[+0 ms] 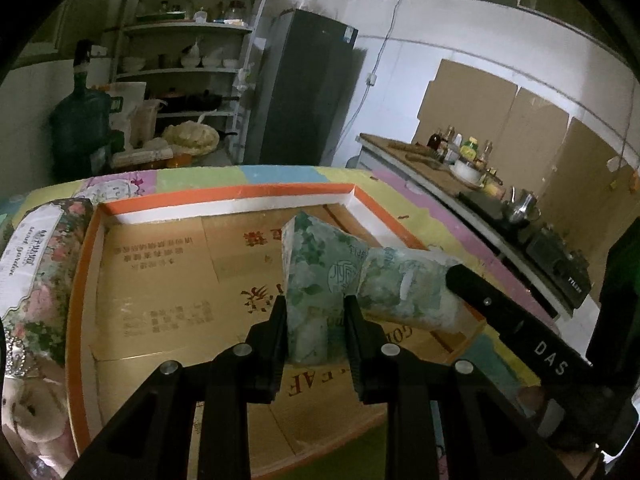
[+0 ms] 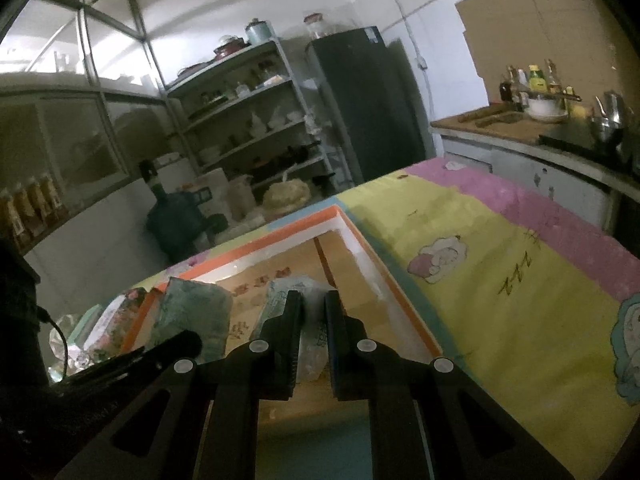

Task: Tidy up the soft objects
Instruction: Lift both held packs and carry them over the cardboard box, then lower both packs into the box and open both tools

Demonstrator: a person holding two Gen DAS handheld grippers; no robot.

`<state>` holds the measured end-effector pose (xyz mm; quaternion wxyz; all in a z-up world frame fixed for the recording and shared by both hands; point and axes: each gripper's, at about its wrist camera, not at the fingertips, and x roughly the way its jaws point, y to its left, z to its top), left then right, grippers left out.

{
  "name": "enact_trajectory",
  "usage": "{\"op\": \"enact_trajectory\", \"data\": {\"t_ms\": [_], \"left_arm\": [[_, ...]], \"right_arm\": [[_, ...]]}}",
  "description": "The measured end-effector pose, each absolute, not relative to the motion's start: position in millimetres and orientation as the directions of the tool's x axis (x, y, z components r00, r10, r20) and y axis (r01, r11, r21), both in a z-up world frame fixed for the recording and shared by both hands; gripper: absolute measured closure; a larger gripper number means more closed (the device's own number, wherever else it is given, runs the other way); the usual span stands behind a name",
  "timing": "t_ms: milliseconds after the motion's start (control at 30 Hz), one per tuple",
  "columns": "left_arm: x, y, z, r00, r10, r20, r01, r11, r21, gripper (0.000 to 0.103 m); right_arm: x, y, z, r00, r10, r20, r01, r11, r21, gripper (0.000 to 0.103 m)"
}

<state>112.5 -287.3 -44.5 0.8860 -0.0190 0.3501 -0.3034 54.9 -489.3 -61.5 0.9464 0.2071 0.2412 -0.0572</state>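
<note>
My left gripper is shut on a green floral tissue pack, holding it upright over the orange-rimmed box lined with cardboard. Beside it on the right, my right gripper comes in from the side, shut on a second green tissue pack. In the right wrist view my right gripper pinches that pack by its thin plastic end above the box. The left-held pack and left gripper show at lower left.
A pink floral tissue pack and a plush bear lie left of the box. The box rests on a cartoon-print cloth. A counter with a stove and bottles runs along the right; shelves, a fridge and a water jug stand behind.
</note>
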Motion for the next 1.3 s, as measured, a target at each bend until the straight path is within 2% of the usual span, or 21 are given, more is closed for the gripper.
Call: {"op": "enact_trajectory", "data": {"t_ms": [500,600,633,700,767,1033,1167,1300], "left_arm": [[122,-297,-58,0.519,-0.539,-0.664,0.523,0.814,-0.253,0.073],[121,-297,-58,0.52,-0.538,-0.664,0.522,0.815,-0.252,0.064],[121,-297,-58,0.521,-0.538,-0.663,0.52,0.816,-0.253,0.058],[120,-296,-56,0.526,-0.539,-0.658,0.519,0.816,-0.254,0.052],[119,-296,-54,0.536,-0.533,-0.655,0.517,0.82,-0.245,0.045],[113,-293,-45,0.56,-0.531,-0.636,0.526,0.821,-0.223,0.042],[110,-288,-39,0.577,-0.536,-0.617,0.526,0.821,-0.222,0.034],[106,-283,-32,0.589,-0.544,-0.597,0.528,0.819,-0.225,0.031]], "right_arm": [[62,-496,-74,0.842,0.017,-0.539,0.231,0.892,0.389,0.088],[63,-497,-72,0.841,0.014,-0.541,0.235,0.891,0.388,0.086],[63,-497,-72,0.841,0.013,-0.541,0.237,0.891,0.388,0.084],[62,-498,-72,0.841,0.011,-0.541,0.241,0.888,0.392,0.075],[61,-498,-72,0.842,0.003,-0.539,0.247,0.886,0.392,0.071],[57,-492,-67,0.848,-0.011,-0.53,0.249,0.891,0.38,0.07],[51,-491,-62,0.856,-0.026,-0.516,0.253,0.893,0.373,0.054],[46,-490,-56,0.862,-0.037,-0.506,0.256,0.893,0.371,0.054]]}}
